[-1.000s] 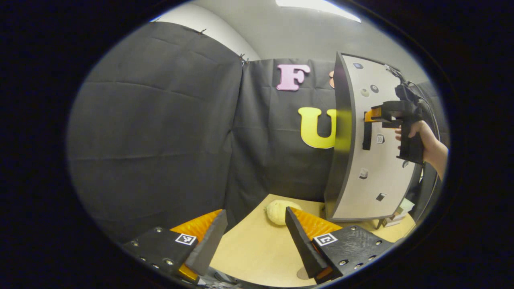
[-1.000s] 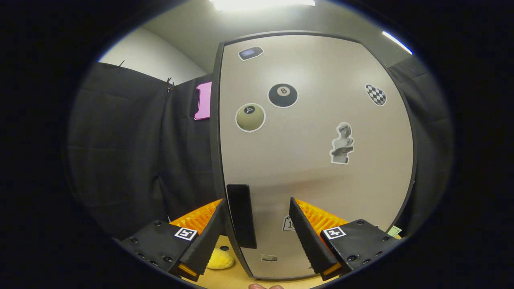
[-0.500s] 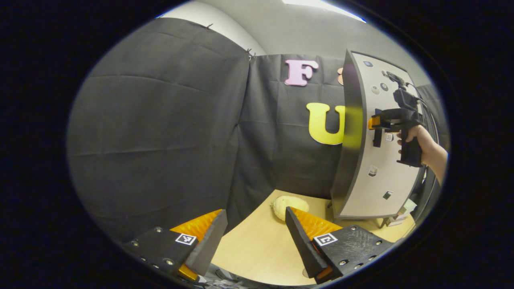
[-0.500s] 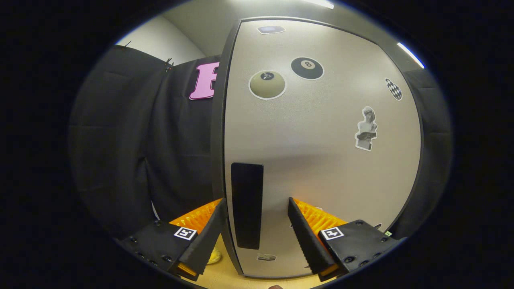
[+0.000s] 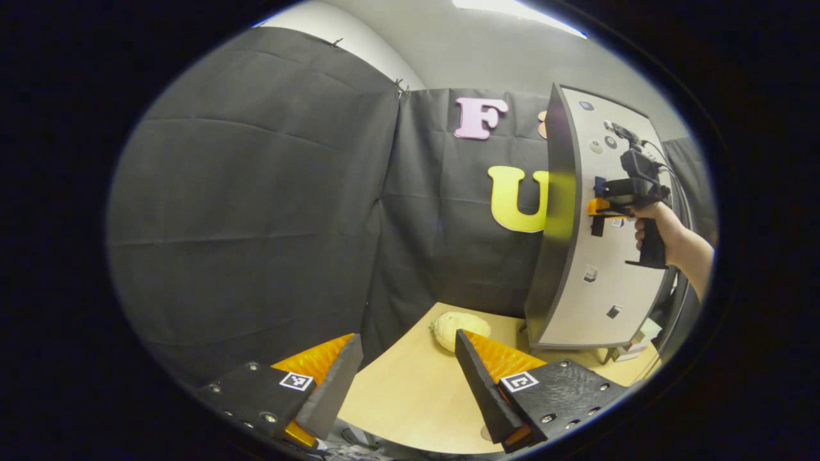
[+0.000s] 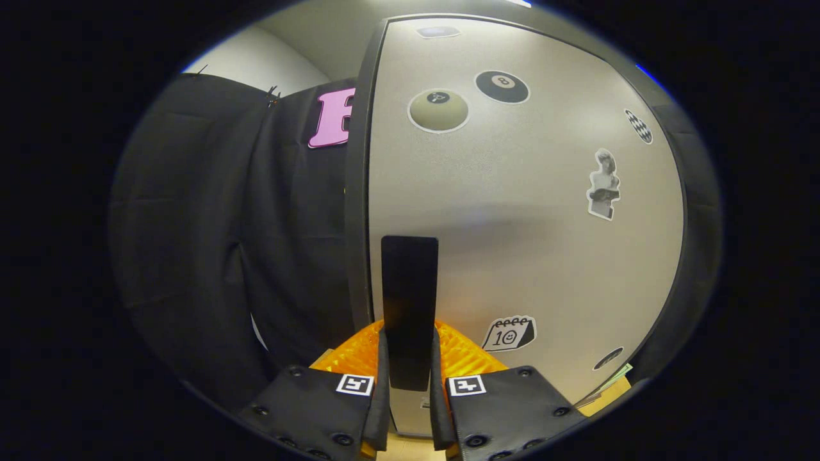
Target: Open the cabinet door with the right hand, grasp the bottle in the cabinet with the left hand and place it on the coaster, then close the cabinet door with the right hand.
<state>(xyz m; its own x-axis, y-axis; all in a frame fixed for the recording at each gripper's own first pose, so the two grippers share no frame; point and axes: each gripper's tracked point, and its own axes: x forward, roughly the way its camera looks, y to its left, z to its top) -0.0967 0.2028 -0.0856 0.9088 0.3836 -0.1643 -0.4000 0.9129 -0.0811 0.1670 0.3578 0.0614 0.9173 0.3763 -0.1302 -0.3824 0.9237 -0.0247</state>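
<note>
Black cloth backed the cabinet door [image 6: 525,192]; right tool [image 6: 408,384] clenched its handle [image 6: 409,301], left tool [image 5: 403,384] released; a skewed pull might slip off.

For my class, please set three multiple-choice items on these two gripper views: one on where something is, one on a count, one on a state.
1. Where does the yellowish round object lie?
A. on the wooden table, left of the cabinet
B. on top of the cabinet
C. in the left gripper

2. How many billiard-ball stickers are on the cabinet door?
A. none
B. two
C. five

3. What is the right gripper doing?
A. hanging open, far from the door
B. shut on the door handle
C. shut on a bottle

Answers:
1 A, it rests on the table beside the cabinet's foot.
2 B, one pale and one black ball sit near the door's top.
3 B, both fingers press the dark handle between them.
</note>
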